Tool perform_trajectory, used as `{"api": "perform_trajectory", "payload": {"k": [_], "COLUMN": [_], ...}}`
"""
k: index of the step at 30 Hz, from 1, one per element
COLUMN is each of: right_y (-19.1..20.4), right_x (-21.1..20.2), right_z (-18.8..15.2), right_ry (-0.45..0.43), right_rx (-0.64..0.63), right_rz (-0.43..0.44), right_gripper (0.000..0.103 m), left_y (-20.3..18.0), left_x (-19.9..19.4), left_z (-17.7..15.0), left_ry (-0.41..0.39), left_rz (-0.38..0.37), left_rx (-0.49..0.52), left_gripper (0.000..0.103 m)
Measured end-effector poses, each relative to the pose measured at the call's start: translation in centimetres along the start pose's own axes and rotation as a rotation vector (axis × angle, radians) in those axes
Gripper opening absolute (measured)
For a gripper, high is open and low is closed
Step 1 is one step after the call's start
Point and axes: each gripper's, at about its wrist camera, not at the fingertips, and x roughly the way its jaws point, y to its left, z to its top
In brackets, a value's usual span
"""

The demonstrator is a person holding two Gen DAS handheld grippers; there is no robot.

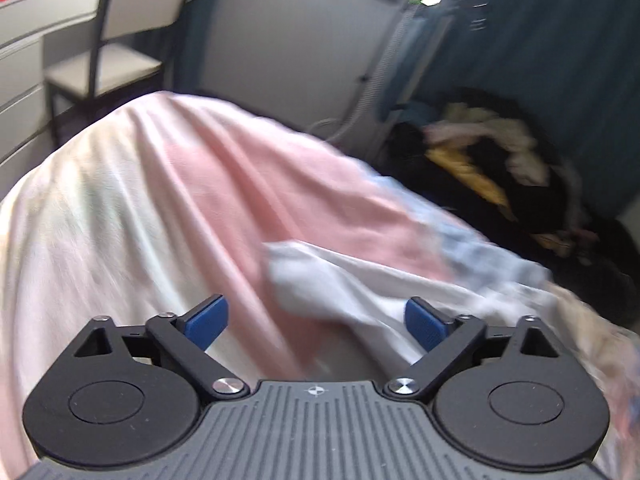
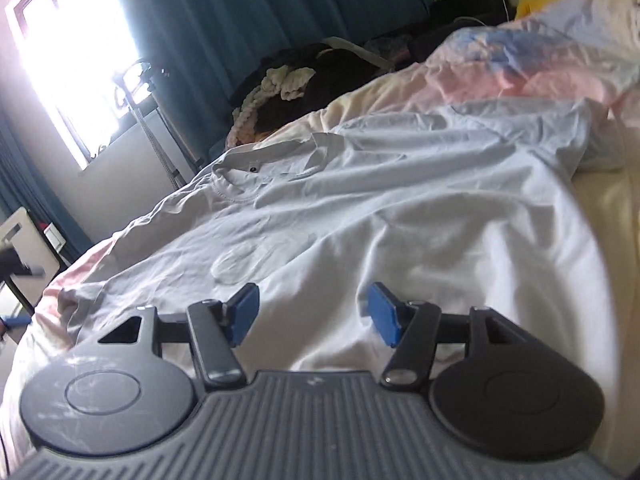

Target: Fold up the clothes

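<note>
Left tool [image 1: 316, 324], right tool [image 2: 312, 316]: spread wide, empty, above white T-shirt [image 2: 360, 208] flat on bed [image 1: 120, 208]. Step: pre-fold. Next: pinch an edge.

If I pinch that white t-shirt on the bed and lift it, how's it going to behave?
The white t-shirt will probably be floppy: it lies wrinkled, following the bed. It looks thin, so likely light. Pinched at one spot, it should droop and bunch rather than hold shape.
</note>
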Motion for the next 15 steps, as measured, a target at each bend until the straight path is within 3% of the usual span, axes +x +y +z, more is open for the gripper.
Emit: {"api": "perform_trajectory", "payload": {"k": [3, 5, 6, 9, 13, 15], "right_y": [-0.5, -0.7, -0.8, -0.7, -0.6, -0.5], "right_x": [0.9, 1.8, 2.1, 2.5, 3.3, 3.6], "right_z": [-0.1, -0.4, -0.5, -0.4, -0.4, -0.5], "right_ry": [0.008, 0.014, 0.016, 0.011, 0.009, 0.01], "right_rx": [0.033, 0.052, 0.058, 0.059, 0.056, 0.049], "right_rz": [-0.001, -0.001, -0.001, -0.004, -0.011, -0.012], "right_gripper": [0.062, 0.062, 0.062, 0.062, 0.062, 0.062], "left_y": [0.9, 1.0, 0.3, -2.3, -6.2, -8.1], "left_x": [2.3, 3.3, 3.3, 2.5, 1.4, 2.1], "left_z": [1.2, 1.7, 2.1, 3.4, 5.2, 5.4], "left_ry": [0.043, 0.054, 0.041, -0.016, -0.091, -0.096], "left_rz": [-0.03, -0.059, -0.071, -0.103, -0.17, -0.16], "left_rx": [-0.046, -0.065, -0.041, 0.059, 0.129, 0.165], "left_gripper": [0.063, 0.033, 0.011, 0.005, 0.005, 0.006]}}
